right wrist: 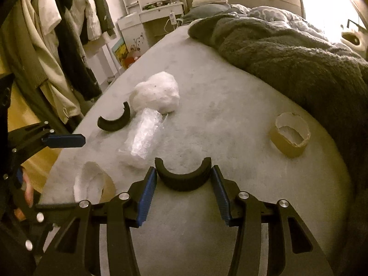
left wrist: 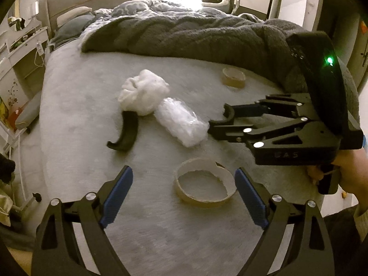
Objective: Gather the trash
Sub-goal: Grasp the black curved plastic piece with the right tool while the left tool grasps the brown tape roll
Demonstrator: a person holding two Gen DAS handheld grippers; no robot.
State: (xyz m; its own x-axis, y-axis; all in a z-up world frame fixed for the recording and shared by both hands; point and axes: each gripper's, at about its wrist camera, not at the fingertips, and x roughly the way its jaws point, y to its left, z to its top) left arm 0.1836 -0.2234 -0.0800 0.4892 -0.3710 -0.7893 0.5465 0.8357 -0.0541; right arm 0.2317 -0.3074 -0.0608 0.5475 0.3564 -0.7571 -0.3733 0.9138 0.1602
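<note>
Trash lies on the grey bed sheet (left wrist: 80,119). My right gripper (right wrist: 184,177) is shut on a black curved plastic piece (right wrist: 182,179), held between its blue pads; it also shows in the left wrist view (left wrist: 220,119). My left gripper (left wrist: 184,179) is open, its fingers either side of a cardboard tape ring (left wrist: 203,187), seen in the right wrist view too (right wrist: 96,184). Beyond lie a clear plastic wrap roll (left wrist: 179,122), a white wad (left wrist: 142,92), a second black curved piece (left wrist: 124,135) and a second tape ring (left wrist: 233,77).
A dark grey fleece blanket (left wrist: 195,36) is bunched across the far side of the bed. Clothes hang on a rack (right wrist: 64,46) to the left of the bed. A white dresser (right wrist: 151,16) stands by the headboard.
</note>
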